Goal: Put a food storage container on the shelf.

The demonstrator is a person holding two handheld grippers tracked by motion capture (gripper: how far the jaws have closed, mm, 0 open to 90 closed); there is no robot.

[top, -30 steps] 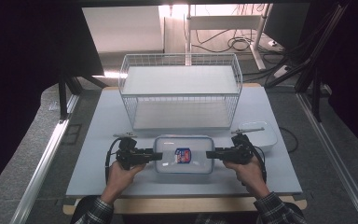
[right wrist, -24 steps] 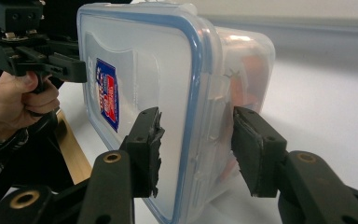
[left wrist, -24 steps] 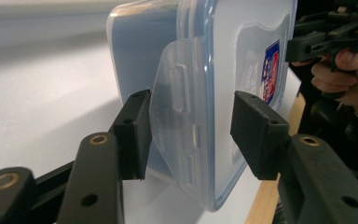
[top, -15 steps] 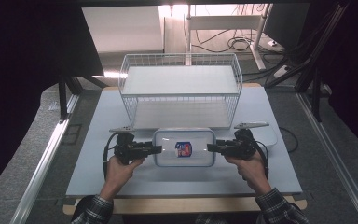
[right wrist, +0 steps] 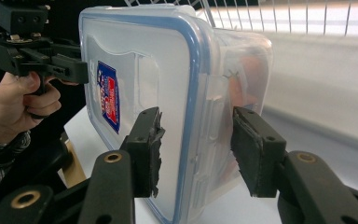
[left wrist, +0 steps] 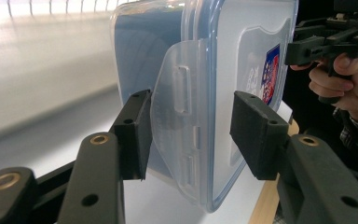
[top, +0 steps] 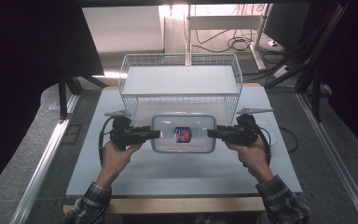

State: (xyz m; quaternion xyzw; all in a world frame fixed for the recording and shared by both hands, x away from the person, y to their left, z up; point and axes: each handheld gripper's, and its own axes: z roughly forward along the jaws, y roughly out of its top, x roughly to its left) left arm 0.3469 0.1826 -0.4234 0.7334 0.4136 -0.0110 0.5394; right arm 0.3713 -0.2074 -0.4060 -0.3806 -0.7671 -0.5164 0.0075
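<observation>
One clear plastic container [top: 183,134] with a blue-rimmed lid is held between both grippers, clear of the white table [top: 182,170] and just in front of the white wire basket [top: 182,88]. Its lid carries a small blue and red label [top: 182,135]; the writing is too small to read. The left gripper [top: 154,134] clamps the container's left end, pads on either side of the lid latch [left wrist: 179,121]. The right gripper [top: 211,133] clamps the opposite end, jaws about half closed on it.
</observation>
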